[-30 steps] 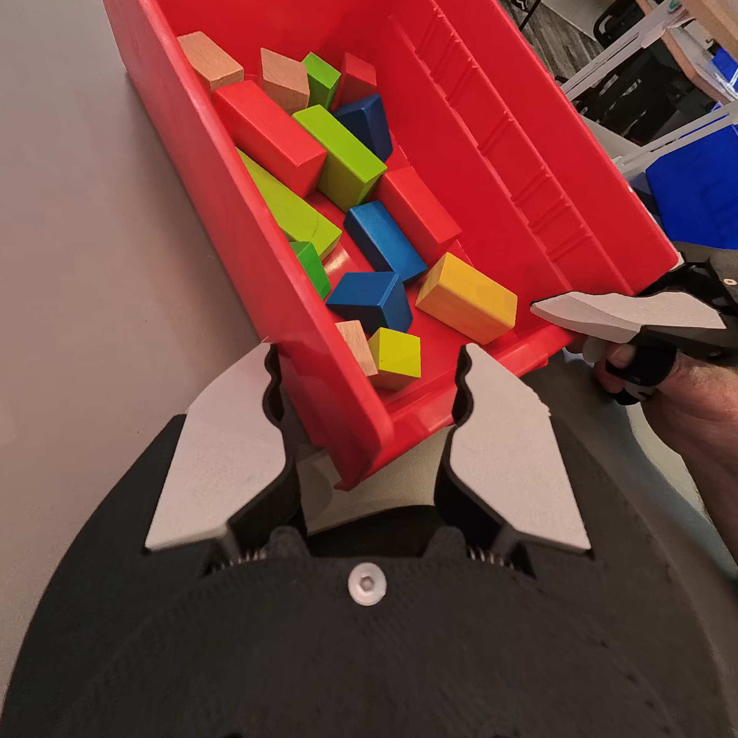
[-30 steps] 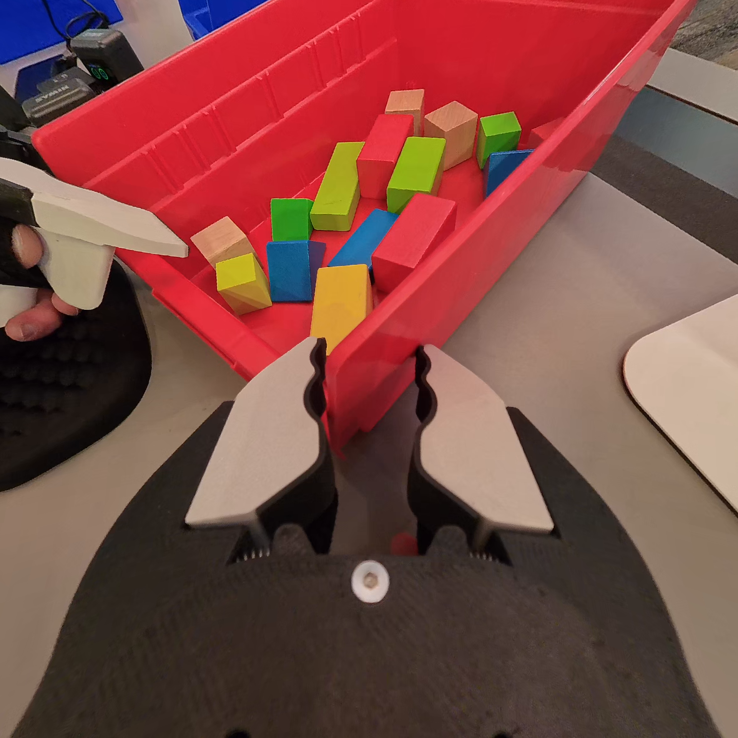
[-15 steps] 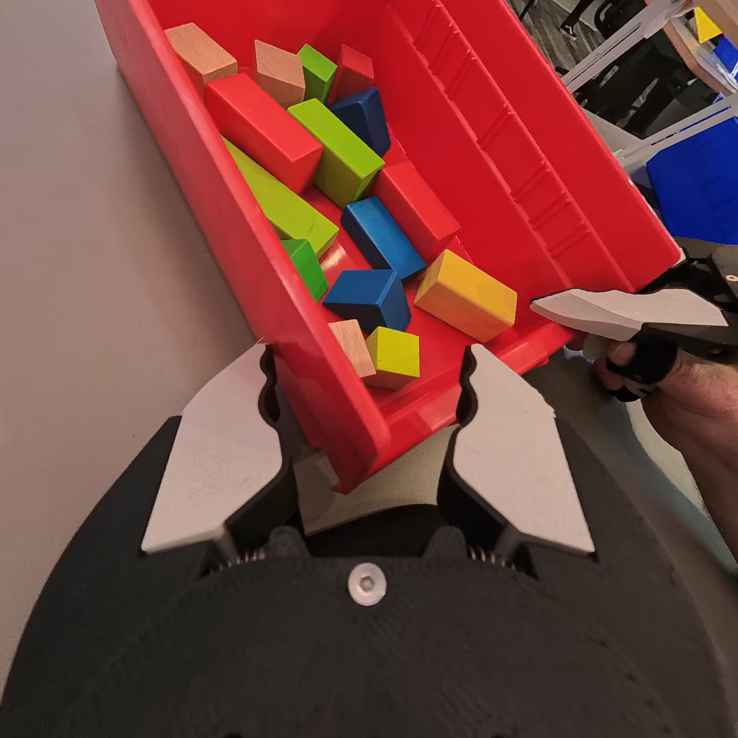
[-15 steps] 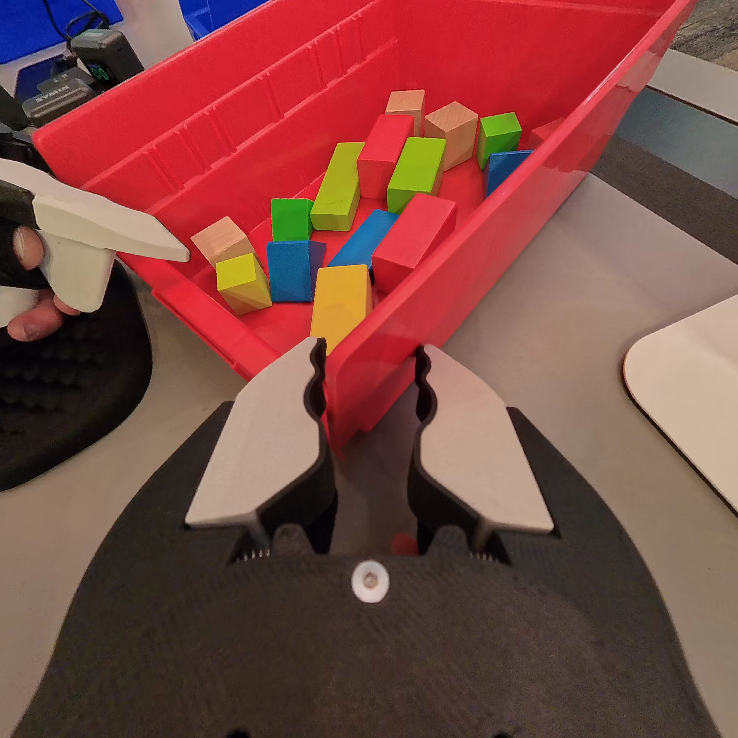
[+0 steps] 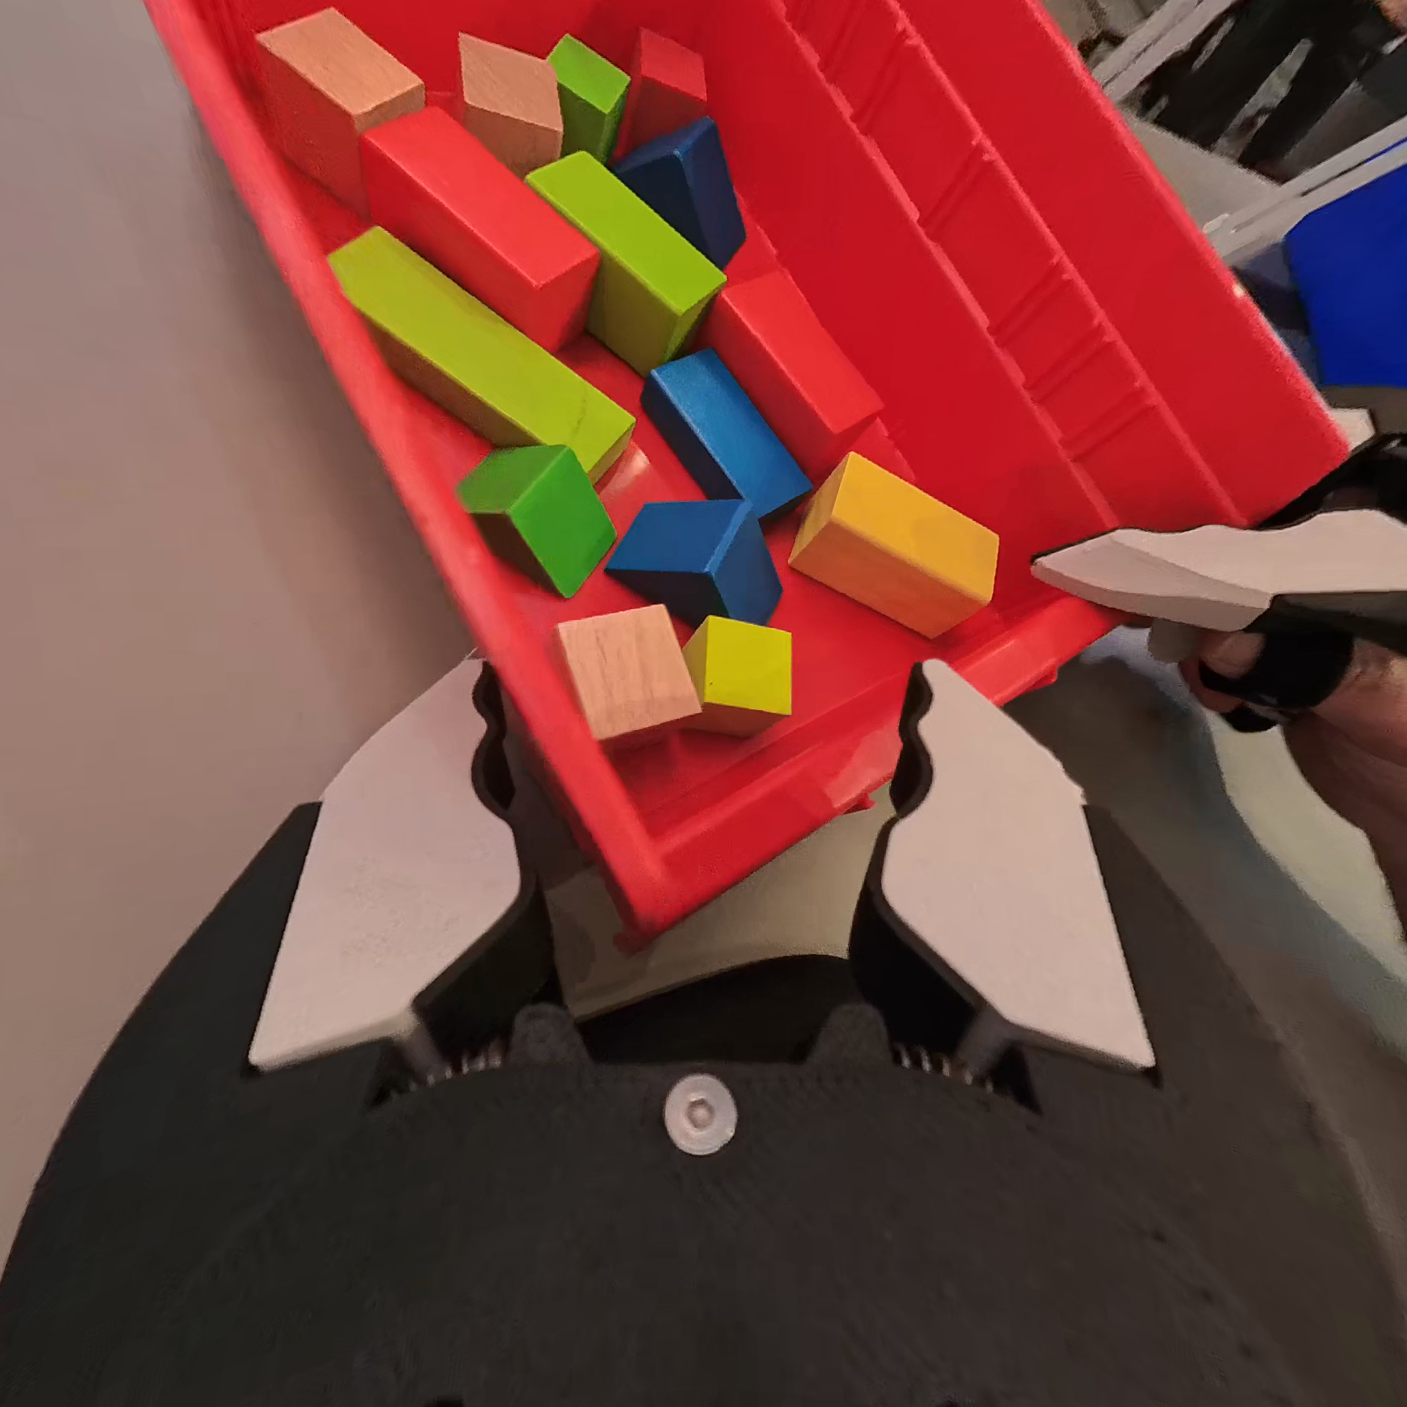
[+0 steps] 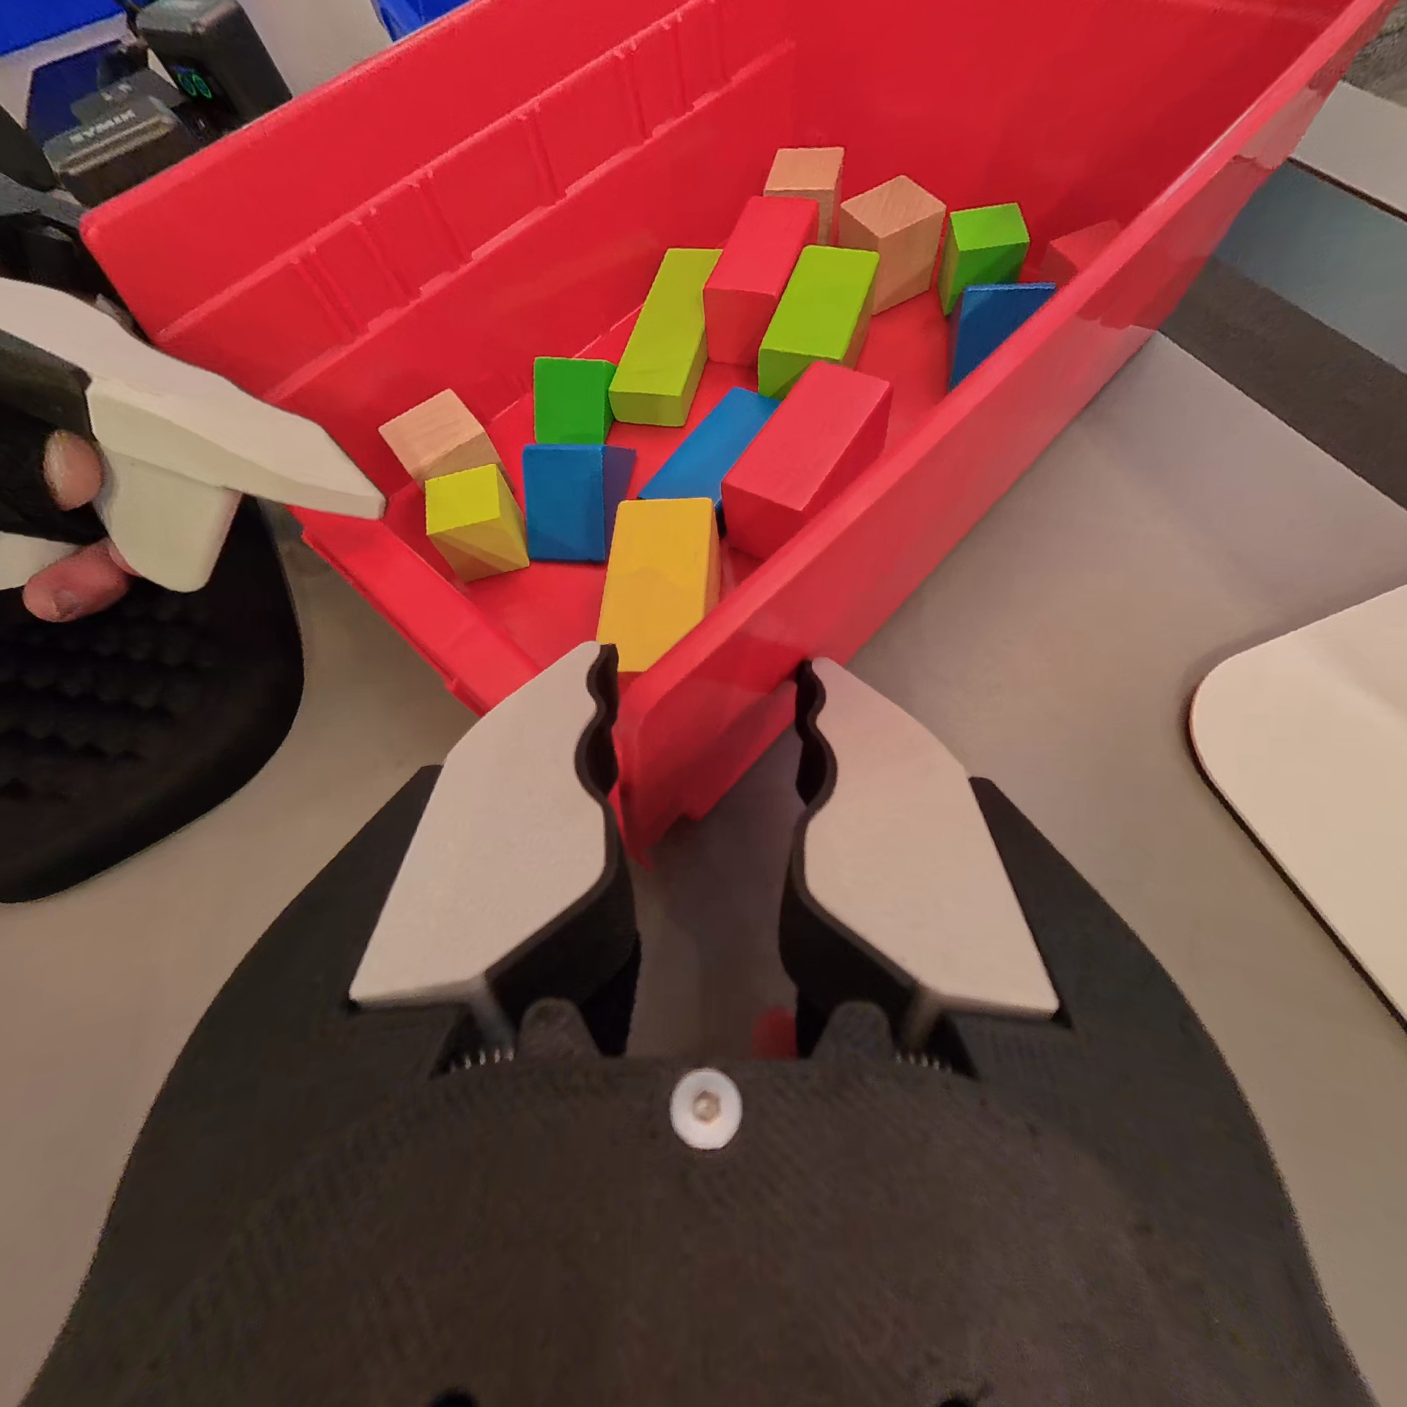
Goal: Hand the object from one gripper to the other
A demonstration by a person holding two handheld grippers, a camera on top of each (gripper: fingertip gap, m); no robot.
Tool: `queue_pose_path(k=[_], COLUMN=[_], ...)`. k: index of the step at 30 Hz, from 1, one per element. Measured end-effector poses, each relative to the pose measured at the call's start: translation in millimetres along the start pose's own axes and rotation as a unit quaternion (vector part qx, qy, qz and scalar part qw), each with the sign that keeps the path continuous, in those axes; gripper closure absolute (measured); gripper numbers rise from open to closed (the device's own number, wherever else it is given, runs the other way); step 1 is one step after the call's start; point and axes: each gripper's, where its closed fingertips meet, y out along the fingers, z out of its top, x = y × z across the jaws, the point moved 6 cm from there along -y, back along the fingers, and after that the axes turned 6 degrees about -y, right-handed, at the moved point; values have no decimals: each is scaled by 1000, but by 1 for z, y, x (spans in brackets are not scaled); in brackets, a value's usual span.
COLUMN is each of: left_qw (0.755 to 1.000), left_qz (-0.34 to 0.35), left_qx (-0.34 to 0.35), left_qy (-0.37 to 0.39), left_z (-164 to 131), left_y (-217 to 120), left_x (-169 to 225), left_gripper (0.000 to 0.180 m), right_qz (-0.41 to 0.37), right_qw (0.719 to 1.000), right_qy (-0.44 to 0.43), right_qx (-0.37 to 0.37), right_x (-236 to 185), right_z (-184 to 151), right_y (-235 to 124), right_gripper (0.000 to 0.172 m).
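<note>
While a grey tabletop [image 6: 1066, 533] fills most of both views, a red bin [image 5: 990, 228] of coloured wooden blocks [image 5: 647, 289] sits tilted on it. A pale board [image 6: 1309, 746] lies at the right, a black bumpy mat [image 6: 114, 723] at the left, blue bins [image 5: 1355, 304] behind. The right gripper [image 6: 700, 670] clamps the bin's near corner wall. The left gripper [image 5: 700, 677] stands wide apart around another corner, its right pad clear of the bin.
</note>
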Motion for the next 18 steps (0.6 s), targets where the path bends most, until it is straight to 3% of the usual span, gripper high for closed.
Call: queue_pose_path(k=[4, 18], left_qw=[1000, 1000], left_qz=[10, 0], left_qx=[-11, -8], left_qy=[12, -19], left_z=[3, 38], left_y=[6, 26], left_x=[4, -24], left_gripper=[67, 75], right_qz=[-11, -17], right_qw=[999, 996], right_qy=[2, 43], right_qx=[-32, -72], right_x=[-2, 4], right_z=[5, 20], right_y=[2, 21], right_gripper=[128, 125])
